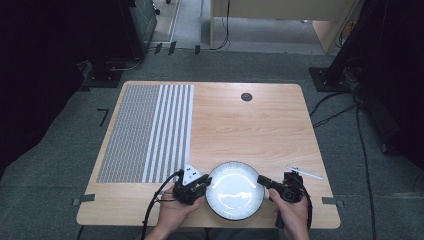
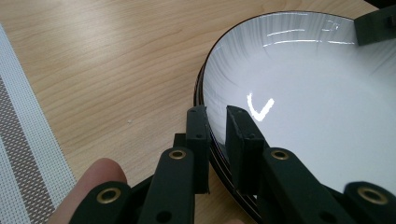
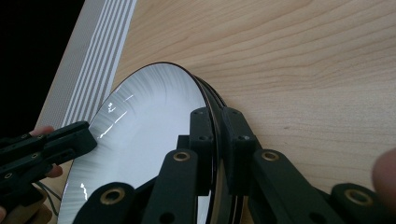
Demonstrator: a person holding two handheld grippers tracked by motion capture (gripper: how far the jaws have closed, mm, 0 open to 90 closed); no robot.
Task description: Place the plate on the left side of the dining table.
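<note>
Gripping the plate point(image 1: 235, 192) at opposite rims, we see the left tongs point(image 2: 217, 135) and right tongs point(image 3: 215, 140) each clamped on its thin edge, one jaw above, one below. We judge it stiff, glossy, slippery and breakable; it sits at the near edge of the counter point(image 1: 250, 125), between both tongs.

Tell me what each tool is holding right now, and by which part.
Both hold the white plate by its dark rim: the left tool is clamped on the plate's left edge, the right tool on the opposite edge.
</note>
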